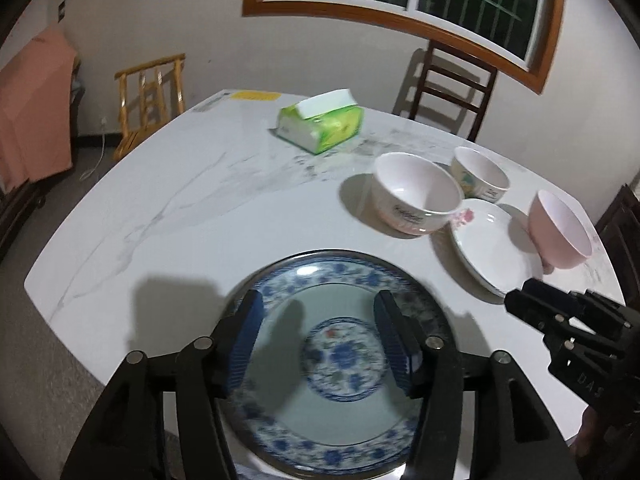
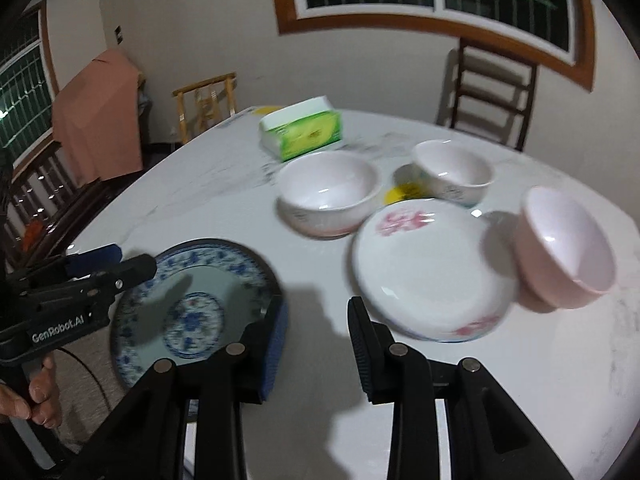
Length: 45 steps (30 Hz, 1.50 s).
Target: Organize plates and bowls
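Observation:
A blue-patterned plate (image 1: 332, 408) (image 2: 192, 308) lies at the table's near edge. My left gripper (image 1: 318, 312) is open above it, holding nothing; it also shows in the right wrist view (image 2: 120, 260). A white plate with pink flowers (image 2: 432, 276) (image 1: 488, 244) lies to the right. A pink bowl (image 2: 564, 248) (image 1: 560, 232) leans on its right rim. A large white bowl (image 2: 328, 196) (image 1: 416, 196) and a smaller white bowl (image 2: 452, 172) (image 1: 480, 176) stand behind. My right gripper (image 2: 318, 312) is open and empty, between the two plates; it shows in the left wrist view (image 1: 520, 300).
A green tissue pack (image 1: 320, 124) (image 2: 300, 132) lies at the back of the white marble table (image 1: 180, 216). A dark chair (image 1: 448, 88) stands behind the table, a light wooden chair (image 1: 148, 96) at the far left. A yellow sticker (image 2: 404, 192) lies between the bowls.

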Motion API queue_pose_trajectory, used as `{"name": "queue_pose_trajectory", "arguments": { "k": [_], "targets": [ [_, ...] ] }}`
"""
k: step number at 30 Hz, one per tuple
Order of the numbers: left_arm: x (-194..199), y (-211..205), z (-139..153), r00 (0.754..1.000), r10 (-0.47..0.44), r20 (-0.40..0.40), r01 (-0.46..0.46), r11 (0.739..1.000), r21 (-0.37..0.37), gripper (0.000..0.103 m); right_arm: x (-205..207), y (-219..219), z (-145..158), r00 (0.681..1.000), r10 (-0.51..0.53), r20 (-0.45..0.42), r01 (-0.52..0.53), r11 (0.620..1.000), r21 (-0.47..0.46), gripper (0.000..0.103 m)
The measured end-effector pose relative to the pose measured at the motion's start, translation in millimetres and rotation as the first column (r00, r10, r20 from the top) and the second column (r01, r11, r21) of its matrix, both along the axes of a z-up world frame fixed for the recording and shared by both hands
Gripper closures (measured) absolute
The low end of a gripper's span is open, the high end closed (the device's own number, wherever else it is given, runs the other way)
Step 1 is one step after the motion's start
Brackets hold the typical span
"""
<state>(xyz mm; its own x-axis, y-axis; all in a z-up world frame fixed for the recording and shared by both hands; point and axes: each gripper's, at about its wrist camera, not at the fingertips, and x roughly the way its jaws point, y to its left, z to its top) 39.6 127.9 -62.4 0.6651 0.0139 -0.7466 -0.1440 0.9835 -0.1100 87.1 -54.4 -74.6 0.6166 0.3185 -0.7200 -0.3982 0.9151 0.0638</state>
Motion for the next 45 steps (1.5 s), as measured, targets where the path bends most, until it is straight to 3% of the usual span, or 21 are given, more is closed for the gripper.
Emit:
{"name": "queue_pose_trajectory", "arguments": {
  "k": [13,22,28,30,45],
  "targets": [
    [23,-82,3,0.989,-0.144,0.027,0.144,0.989,0.016,0.038,5,-83,-2,0.986,-0.160,0.043,0.160,0.987,0.000,0.071],
    [61,-104,-9,0.985,-0.170,-0.020,0.169,0.984,-0.046,0.038,36,-128,-18,0.979,-0.196,-0.059,0.201,0.976,0.088,0.071],
    [93,-109,-26,0.978,-0.191,-0.087,0.177,0.973,-0.151,0.041,71,-150,-39,0.953,-0.243,-0.179,0.274,0.945,0.178,0.071],
    [105,-111,-32,0.974,-0.199,-0.108,0.178,0.969,-0.174,0.047,80,-153,-44,0.947,-0.249,-0.204,0.288,0.937,0.195,0.071],
    [151,-118,-66,0.951,-0.230,-0.206,0.177,0.953,-0.247,0.067,123,-149,-65,0.946,-0.223,-0.234,0.272,0.940,0.204,0.075]
  ]
}}
